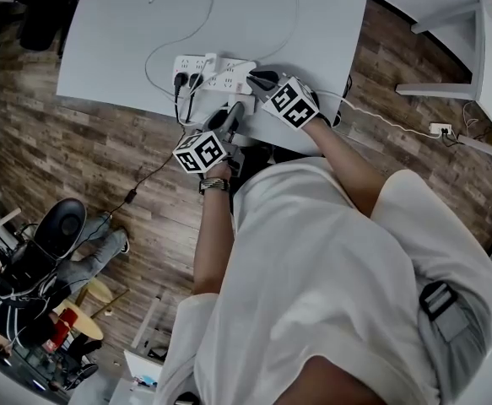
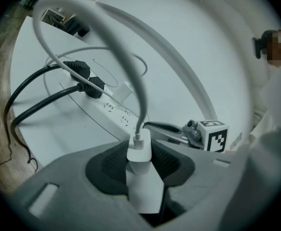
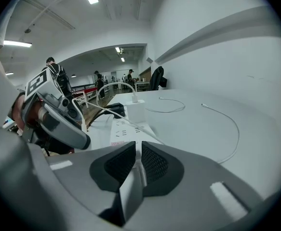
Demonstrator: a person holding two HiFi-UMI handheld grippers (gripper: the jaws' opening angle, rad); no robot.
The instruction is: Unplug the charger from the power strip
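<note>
In the head view, the power strip (image 1: 229, 78) lies near the front edge of the white worktop (image 1: 313, 24). The right tool (image 1: 262, 79) has its tips at the strip's right end, probably to keep the strip from lifting or sliding. The left tool (image 1: 233, 112) hangs just off the worktop's front edge, apart from the strip. Two black plugs (image 1: 182, 81) sit side by side at the strip's left end, with one white adapter (image 1: 210, 61) beside them.

In the left gripper view, the jaws clamp the charger (image 2: 139, 160) across its white body. Its cable (image 2: 130, 71) rises from its top and arcs away to the upper left. The charger is clear of the strip, which lies beyond it on the worktop, so the unplugging looks done. The side-on grip suits a straight pull out of the socket.

In the right gripper view, the jaws are drawn nearly together, with only a narrow slit between them and nothing visibly pinched. They point along the strip from its near end. Two loose white cables (image 3: 229, 124) trail over the worktop beyond.

The count is one strip, two black plugs, one seated white adapter, one charger in the left tool, and two tools.
</note>
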